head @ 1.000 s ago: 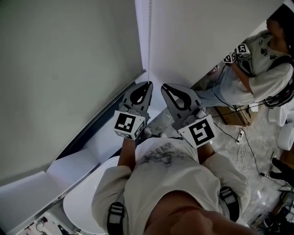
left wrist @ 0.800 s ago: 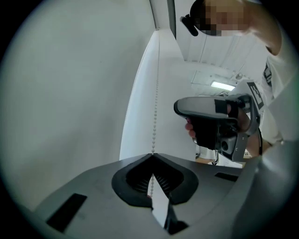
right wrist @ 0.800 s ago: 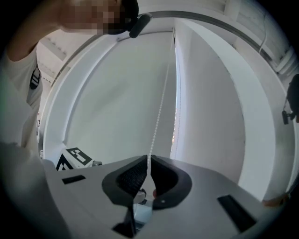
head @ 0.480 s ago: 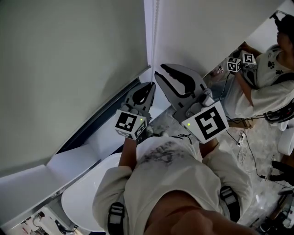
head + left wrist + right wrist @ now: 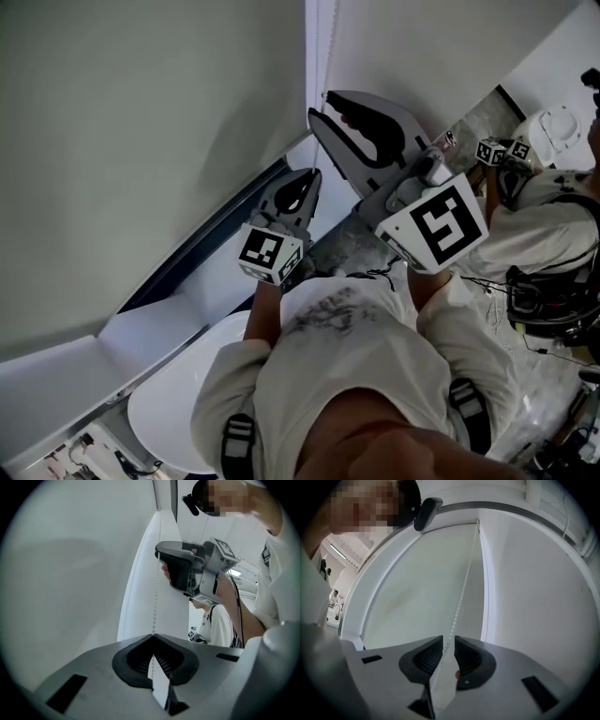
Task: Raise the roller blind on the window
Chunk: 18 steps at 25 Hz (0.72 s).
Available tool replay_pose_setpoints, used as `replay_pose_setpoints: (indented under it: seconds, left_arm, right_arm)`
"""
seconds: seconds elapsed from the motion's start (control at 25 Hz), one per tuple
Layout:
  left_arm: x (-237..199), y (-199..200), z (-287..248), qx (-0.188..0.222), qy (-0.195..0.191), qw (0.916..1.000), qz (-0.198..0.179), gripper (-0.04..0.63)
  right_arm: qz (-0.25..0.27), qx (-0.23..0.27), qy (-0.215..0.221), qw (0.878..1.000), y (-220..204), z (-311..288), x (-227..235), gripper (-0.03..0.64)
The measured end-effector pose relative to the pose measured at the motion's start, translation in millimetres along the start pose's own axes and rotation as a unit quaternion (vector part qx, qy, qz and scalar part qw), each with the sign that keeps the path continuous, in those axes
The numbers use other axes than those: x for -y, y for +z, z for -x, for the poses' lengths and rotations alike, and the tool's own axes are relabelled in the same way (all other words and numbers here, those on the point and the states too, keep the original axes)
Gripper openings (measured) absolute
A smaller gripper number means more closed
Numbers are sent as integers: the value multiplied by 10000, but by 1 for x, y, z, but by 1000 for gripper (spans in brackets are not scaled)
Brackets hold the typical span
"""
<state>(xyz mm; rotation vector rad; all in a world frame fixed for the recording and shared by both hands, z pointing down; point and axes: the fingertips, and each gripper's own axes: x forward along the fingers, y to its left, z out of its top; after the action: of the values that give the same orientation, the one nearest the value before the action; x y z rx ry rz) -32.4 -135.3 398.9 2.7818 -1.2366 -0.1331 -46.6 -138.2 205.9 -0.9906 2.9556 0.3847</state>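
The pale roller blind (image 5: pixel 141 141) hangs over the window at the left. Its white bead chain (image 5: pixel 319 47) drops along the blind's right edge. My left gripper (image 5: pixel 309 176) is shut on the bead chain (image 5: pixel 154 597), which enters its closed jaws (image 5: pixel 153 637). Higher up on the same chain is my right gripper (image 5: pixel 319 105). Its jaws have just been opening and now stand slightly apart. The chain (image 5: pixel 461 592) runs through the gap of the right gripper (image 5: pixel 448 639) without being pinched.
A white window sill (image 5: pixel 159 328) runs below the blind, with a round white table (image 5: pixel 169 412) under it. Another person (image 5: pixel 544 216) stands at the right holding marker cubes (image 5: pixel 502 150). Cables lie on the floor there.
My right gripper has let go of the chain and risen along it, ending above the left gripper. The left gripper has stayed put, shut on the chain.
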Motion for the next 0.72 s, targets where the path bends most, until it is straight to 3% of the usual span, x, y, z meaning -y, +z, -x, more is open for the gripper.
replay_pose_setpoints:
  seconds: [0.24, 0.4, 0.72]
  left_arm:
    - [6, 0, 0, 30, -115, 9999, 35, 8]
    - [4, -6, 1, 45, -106, 9999, 92, 8]
    - [-3, -39, -1, -184, 99, 9995, 236, 8]
  right_arm:
    - [-261, -46, 44, 9996, 4, -2, 1, 66]
    - [-782, 122, 72, 9968, -1, 2, -1, 61]
    - [-899, 79, 136, 9958, -35, 0, -3, 61]
